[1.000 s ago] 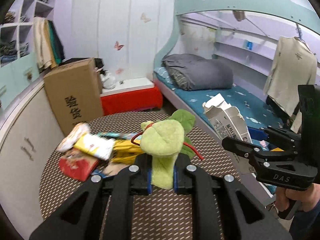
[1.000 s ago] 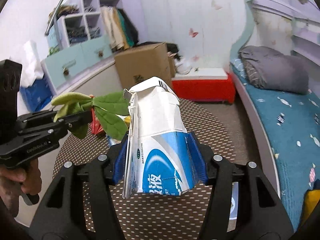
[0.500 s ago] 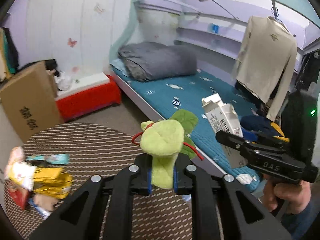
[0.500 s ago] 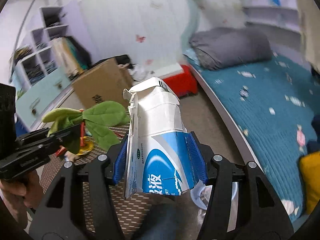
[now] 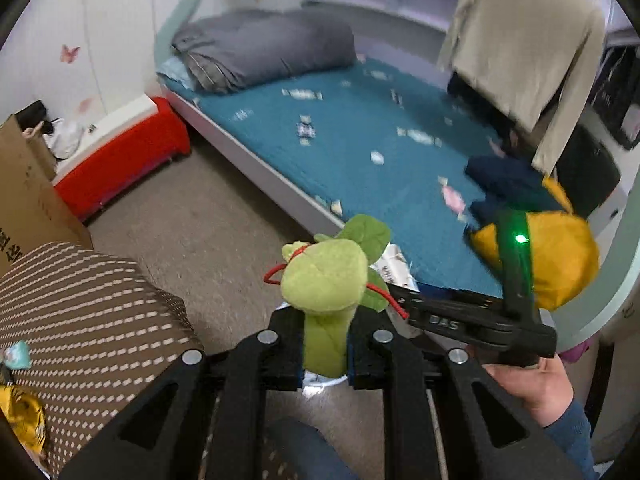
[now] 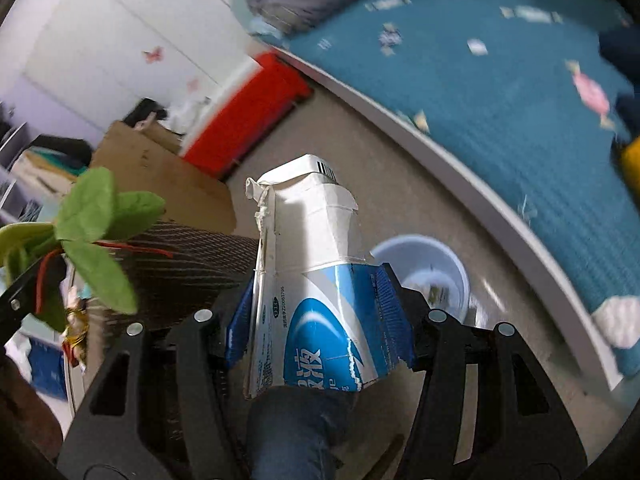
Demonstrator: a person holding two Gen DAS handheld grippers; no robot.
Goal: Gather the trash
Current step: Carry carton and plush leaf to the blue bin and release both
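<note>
Left gripper (image 5: 325, 354) clamping a green plush toy (image 5: 326, 280), right gripper (image 6: 320, 320) squeezing a milk carton (image 6: 312, 272), white bin (image 6: 424, 276) sitting at 3 o'clock of the carton

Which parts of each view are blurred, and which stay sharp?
Left wrist: the plush in the left gripper is sharp; the bed and hanging shirt smear slightly. Right wrist: the carton in the right gripper is crisp; the bed, red box and bin streak heavily.
</note>
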